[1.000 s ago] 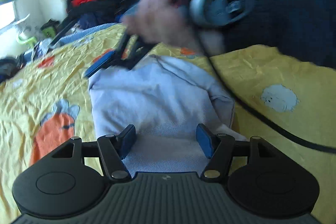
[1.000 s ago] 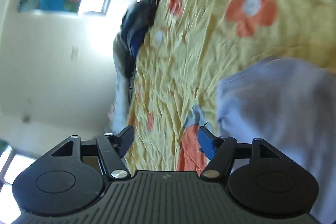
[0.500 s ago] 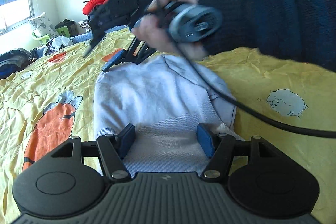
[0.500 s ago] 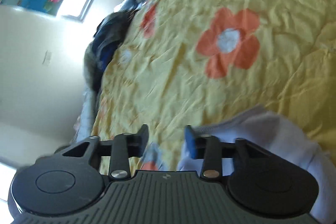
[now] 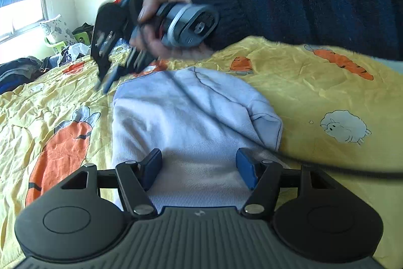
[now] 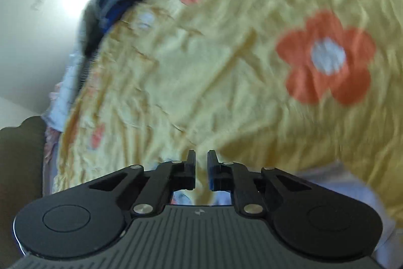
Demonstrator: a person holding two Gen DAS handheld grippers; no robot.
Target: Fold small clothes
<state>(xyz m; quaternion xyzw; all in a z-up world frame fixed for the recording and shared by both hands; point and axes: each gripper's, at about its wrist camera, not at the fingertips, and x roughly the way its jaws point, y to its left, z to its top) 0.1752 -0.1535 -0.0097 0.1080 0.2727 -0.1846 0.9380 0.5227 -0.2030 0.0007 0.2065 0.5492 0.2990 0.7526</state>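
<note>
My left tool (image 5: 199, 169) sits wide open at the bottom of the frame, its pads astride the hem of the pale lilac garment (image 5: 191, 112), which lies mid-frame on the yellow bedspread (image 5: 327, 82). My right tool (image 6: 201, 169) is nearly shut, with nothing visible between the pads; the garment shows only at its lower right. The risk, I judge: it pinches air or catches the bedspread with the collar, dragging the fold crooked. Half a second ago its pads stood further apart, and in the left view it was higher over the collar.
</note>
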